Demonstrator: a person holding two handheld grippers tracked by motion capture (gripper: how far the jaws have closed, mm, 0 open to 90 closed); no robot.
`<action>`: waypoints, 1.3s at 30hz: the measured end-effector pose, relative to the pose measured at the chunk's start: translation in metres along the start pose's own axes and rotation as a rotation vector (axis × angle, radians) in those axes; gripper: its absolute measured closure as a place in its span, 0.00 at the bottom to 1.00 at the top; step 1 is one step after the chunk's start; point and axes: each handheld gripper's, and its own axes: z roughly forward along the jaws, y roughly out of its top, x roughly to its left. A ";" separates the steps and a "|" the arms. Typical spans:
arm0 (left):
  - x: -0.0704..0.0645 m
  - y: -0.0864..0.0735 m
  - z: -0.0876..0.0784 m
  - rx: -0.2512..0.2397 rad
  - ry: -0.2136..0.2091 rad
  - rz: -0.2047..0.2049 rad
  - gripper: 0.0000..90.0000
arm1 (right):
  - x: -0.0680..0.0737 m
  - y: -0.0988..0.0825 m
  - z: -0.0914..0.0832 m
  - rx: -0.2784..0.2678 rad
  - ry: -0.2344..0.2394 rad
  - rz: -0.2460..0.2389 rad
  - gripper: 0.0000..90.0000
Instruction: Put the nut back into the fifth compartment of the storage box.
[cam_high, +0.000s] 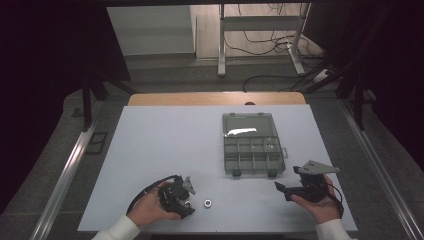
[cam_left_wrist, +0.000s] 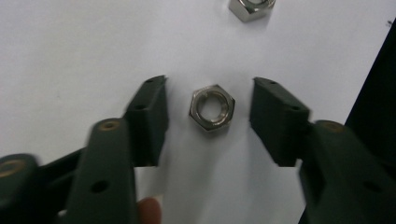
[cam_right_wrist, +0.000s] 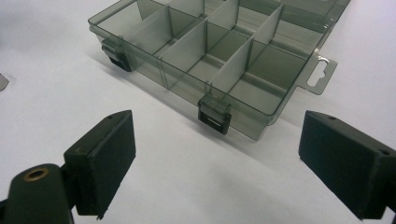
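Nut (cam_left_wrist: 212, 108) lies flat on the desk (cam_left_wrist: 70, 51) between the left claw (cam_left_wrist: 208, 114)'s parted pads, untouched, ready for pinching, while the right claw (cam_right_wrist: 217, 163) waits wide apart before the open box (cam_right_wrist: 219, 60).

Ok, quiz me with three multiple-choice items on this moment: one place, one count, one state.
1. Where is the nearer nut?
A. between the left gripper jaws
B. in the box
C. under the right gripper

2. How many nuts lie on the table by the left gripper?
A. one
B. two
C. four

3. The box lid is:
A. latched
B. open
C. removed

Answers: 1 A, it lies flat between the pads, untouched. 2 B, a second nut lies beyond. 3 B, lid folded back, compartments exposed.
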 end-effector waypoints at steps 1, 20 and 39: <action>0.000 0.001 0.000 0.002 0.007 -0.001 0.58 | 0.000 0.000 0.000 0.000 0.001 0.000 0.12; 0.001 0.003 -0.001 0.003 0.012 0.035 0.78 | 0.000 0.000 -0.001 -0.002 -0.003 0.002 0.12; 0.010 0.010 -0.026 -0.056 0.015 -0.001 0.78 | 0.000 0.000 -0.001 -0.002 -0.004 0.003 0.12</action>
